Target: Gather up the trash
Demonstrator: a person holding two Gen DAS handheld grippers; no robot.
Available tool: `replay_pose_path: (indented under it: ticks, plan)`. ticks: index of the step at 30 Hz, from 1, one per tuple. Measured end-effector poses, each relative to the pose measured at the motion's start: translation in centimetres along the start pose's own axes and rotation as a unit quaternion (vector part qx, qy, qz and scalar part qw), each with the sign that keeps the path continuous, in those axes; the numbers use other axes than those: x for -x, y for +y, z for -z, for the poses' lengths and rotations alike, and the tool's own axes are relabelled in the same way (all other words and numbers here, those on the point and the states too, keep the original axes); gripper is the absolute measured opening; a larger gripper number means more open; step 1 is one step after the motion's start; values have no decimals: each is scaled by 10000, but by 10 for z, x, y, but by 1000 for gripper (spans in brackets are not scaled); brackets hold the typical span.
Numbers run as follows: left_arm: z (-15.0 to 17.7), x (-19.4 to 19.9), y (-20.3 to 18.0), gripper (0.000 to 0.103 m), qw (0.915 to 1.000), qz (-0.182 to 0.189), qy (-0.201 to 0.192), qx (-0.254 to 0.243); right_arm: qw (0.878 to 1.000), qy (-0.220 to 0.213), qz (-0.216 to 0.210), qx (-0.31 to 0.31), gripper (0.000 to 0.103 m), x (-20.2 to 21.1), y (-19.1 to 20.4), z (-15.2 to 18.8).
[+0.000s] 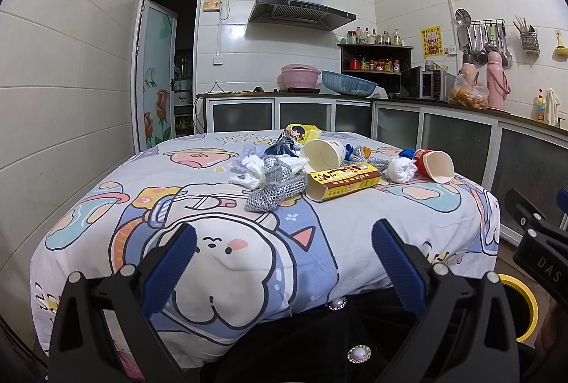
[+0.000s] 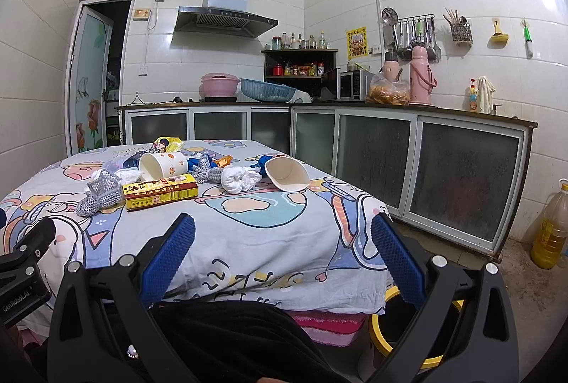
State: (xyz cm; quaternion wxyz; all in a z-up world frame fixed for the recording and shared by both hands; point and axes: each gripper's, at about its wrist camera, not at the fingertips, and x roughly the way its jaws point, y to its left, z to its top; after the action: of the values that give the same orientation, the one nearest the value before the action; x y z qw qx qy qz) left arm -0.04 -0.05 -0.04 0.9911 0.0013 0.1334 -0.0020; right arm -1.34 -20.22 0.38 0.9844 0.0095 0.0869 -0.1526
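Trash is lying in a loose heap on the far half of the table (image 1: pixel 106 205), which is wearing a cartoon-print cloth. Nearest the cameras, the left gripper (image 1: pixel 284 262) and right gripper (image 2: pixel 284 258) are both hanging wide apart and empty over the near table edge. Beyond them a silver mesh wrapper (image 1: pixel 273 191) is touching a yellow carton (image 1: pixel 340 184) lying on its side. Farther back, a tipped paper cup (image 1: pixel 325 154), crumpled tissue (image 1: pixel 401 170) and a second tipped cup (image 2: pixel 287 175) are resting close together.
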Motion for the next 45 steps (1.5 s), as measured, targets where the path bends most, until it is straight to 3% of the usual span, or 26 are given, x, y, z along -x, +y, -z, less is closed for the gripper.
replay_pose_path:
  ticks: [45]
  plan:
    - [-1,-2,0,95,10000,-2,19,-13,10000,30,-2,-1,95,-3,1,2]
